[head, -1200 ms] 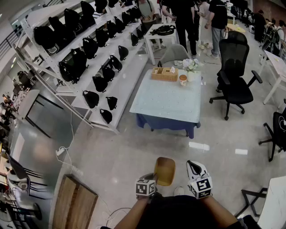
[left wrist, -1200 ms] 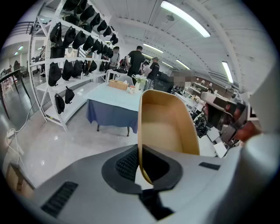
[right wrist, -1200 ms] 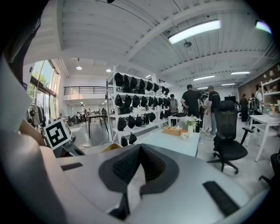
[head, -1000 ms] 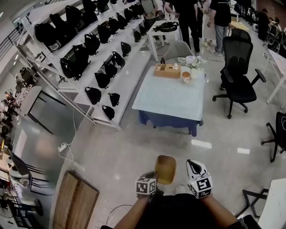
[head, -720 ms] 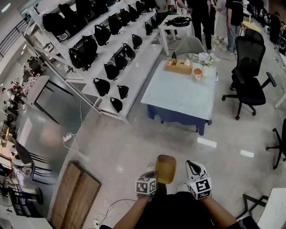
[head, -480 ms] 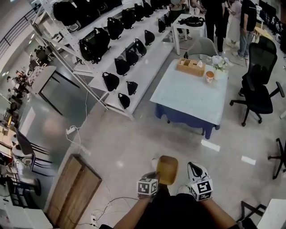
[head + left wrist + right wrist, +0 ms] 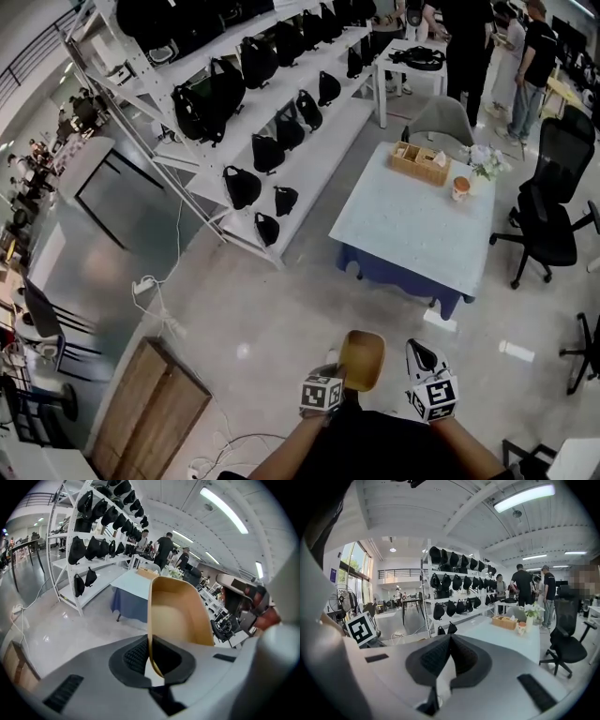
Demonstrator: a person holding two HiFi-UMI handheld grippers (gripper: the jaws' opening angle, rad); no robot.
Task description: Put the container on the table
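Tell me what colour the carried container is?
Tan rounded container; left gripper view shows it best.

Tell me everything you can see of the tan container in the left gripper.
The container is tan and thin-walled, like pressed paperboard, with rounded corners and an open top; its inside looks empty. The left gripper is shut on one side wall, with the rim pinched between the pads. The container hangs in the air above the grey floor, short of the table. Nothing else touches it.
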